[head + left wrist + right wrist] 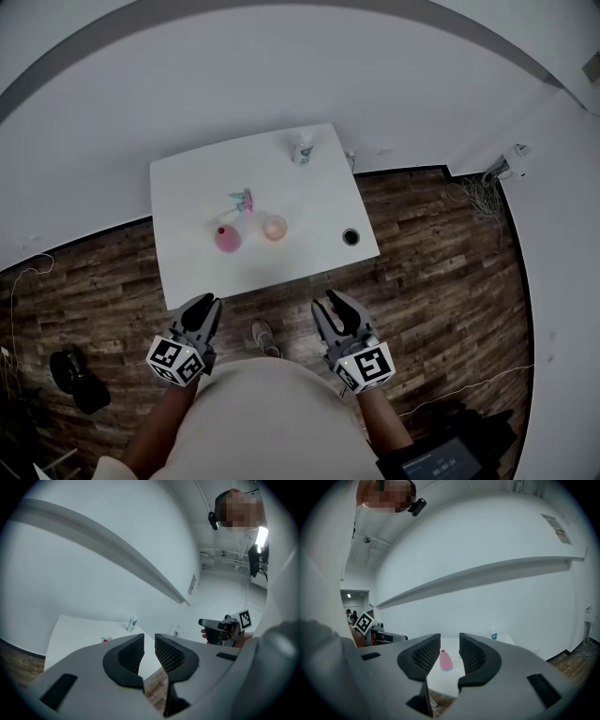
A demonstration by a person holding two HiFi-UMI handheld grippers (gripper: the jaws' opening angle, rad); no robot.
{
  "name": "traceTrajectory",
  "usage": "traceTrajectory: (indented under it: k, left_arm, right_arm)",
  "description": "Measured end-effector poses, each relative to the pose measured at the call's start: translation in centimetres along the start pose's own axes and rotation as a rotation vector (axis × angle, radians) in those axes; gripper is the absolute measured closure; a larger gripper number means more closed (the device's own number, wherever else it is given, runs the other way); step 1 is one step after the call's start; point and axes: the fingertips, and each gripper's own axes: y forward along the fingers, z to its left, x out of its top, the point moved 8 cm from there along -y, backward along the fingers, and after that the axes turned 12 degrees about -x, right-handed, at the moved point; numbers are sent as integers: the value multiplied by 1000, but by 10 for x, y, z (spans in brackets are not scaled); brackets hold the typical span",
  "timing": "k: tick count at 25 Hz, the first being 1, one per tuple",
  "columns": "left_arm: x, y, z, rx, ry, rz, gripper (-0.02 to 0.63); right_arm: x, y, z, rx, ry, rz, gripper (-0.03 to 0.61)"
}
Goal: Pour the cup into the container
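A white table [187, 187] carries a pink flask-shaped container [227, 237] with a pale orange cup [275, 227] beside it. The flask [446, 660] shows again between the right jaws, far off. A small dark-rimmed cup [351, 236] stands near the table's right front corner. Both grippers are held short of the table's front edge, over the wooden floor. My left gripper [206, 302] [149, 637] has its jaws a narrow gap apart with nothing between them. My right gripper [328, 300] [450, 637] also has its jaws apart and empty.
A small bottle [302, 150] [494, 633] [132, 622] stands at the table's far edge. A pink and teal item [242, 201] lies behind the flask. A dark bag [77, 375] sits on the floor at the left, and cables [478, 192] lie by the right wall.
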Motion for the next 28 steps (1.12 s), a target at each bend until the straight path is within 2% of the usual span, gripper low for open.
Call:
traceTrajectory:
  k: [13, 19, 23, 28]
  left_arm:
    - [6, 19, 39, 22, -27, 5, 548]
    - [6, 19, 41, 40, -24, 1, 545]
    - [7, 15, 40, 89, -22, -15, 546]
    - [7, 10, 37, 186, -35, -59, 546]
  right_arm:
    - [-2, 50, -8, 20, 3, 27, 471]
    - [-2, 63, -10, 43, 8, 27, 471]
    - [-4, 72, -9, 88, 21, 41, 471]
    - [-1, 95, -11, 191, 7, 62, 471]
